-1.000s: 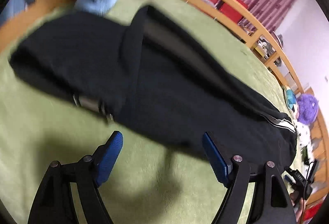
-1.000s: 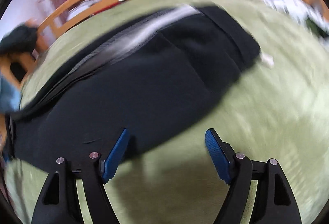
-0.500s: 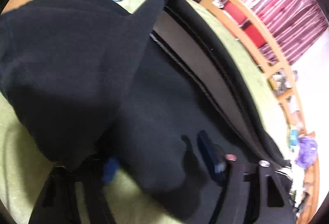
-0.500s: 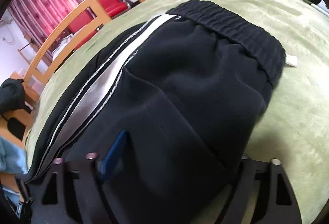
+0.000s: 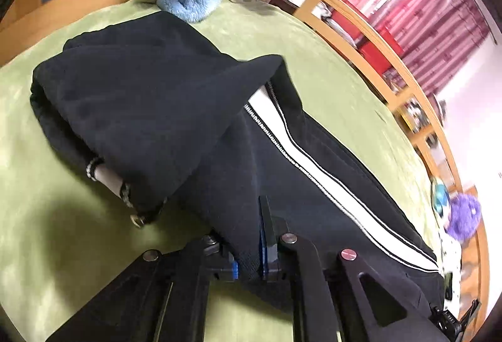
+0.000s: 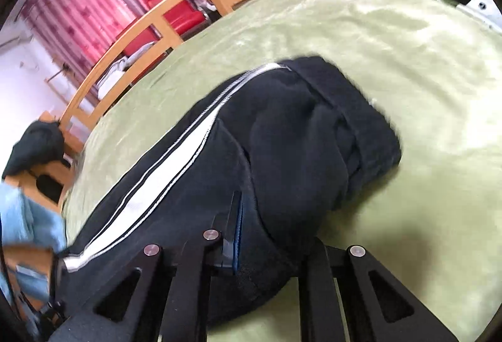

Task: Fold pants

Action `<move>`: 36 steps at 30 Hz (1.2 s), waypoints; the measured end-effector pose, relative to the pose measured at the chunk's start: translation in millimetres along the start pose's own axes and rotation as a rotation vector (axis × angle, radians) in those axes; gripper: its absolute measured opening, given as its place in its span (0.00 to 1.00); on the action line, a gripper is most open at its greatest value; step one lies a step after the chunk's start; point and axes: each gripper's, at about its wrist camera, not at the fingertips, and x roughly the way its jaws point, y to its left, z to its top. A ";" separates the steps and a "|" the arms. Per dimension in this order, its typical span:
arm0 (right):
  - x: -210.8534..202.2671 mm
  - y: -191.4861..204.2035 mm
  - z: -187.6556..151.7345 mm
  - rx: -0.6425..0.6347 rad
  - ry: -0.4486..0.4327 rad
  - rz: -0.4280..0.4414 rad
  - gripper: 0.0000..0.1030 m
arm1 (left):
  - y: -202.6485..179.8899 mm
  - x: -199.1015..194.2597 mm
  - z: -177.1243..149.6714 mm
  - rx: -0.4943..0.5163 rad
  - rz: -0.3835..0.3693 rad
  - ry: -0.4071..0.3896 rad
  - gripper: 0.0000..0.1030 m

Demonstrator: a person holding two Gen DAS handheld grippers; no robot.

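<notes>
Pants point(image 5: 163, 110) pinched by left tool point(image 5: 251, 254); right tool point(image 6: 251, 235) closing on cloth.

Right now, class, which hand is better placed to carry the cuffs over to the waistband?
Left. The left gripper is shut on the pants beside the cuffs; the right gripper, its jaws closing on fabric, sits near the waistband.

no readable text, labels, brands or numbers in either view
</notes>
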 end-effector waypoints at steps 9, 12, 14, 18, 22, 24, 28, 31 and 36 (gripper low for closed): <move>-133.6 -123.7 -47.1 0.034 -0.018 -0.093 0.12 | -26.5 -49.8 -101.5 0.102 -0.107 0.123 0.08; -163.2 -160.5 -58.0 0.046 -0.033 -0.145 0.13 | -30.3 -56.0 -122.0 0.162 -0.106 0.170 0.10; -165.9 -181.6 -63.1 0.093 -0.010 -0.134 0.17 | -26.9 -52.0 -123.1 0.191 -0.094 0.196 0.12; -155.8 -183.3 -82.8 0.064 0.056 -0.171 0.46 | -16.1 -59.9 -117.9 0.230 -0.103 0.266 0.32; -172.6 -158.6 -116.4 -0.085 0.029 -0.257 0.52 | 0.9 -102.8 -128.8 0.342 -0.131 0.209 0.47; -181.9 -148.3 -129.5 -0.121 0.010 -0.291 0.52 | 5.5 -117.0 -129.2 0.380 -0.111 0.174 0.57; -203.1 -132.0 -148.7 -0.082 -0.038 -0.253 0.52 | 3.1 -125.9 -127.1 0.464 -0.107 0.115 0.57; -210.1 -108.8 -145.9 -0.048 -0.074 -0.163 0.52 | -3.3 -117.9 -122.8 0.480 -0.101 0.085 0.59; -214.8 -48.5 -130.4 -0.131 -0.107 -0.064 0.58 | -11.7 -87.6 -117.4 0.497 -0.004 0.040 0.59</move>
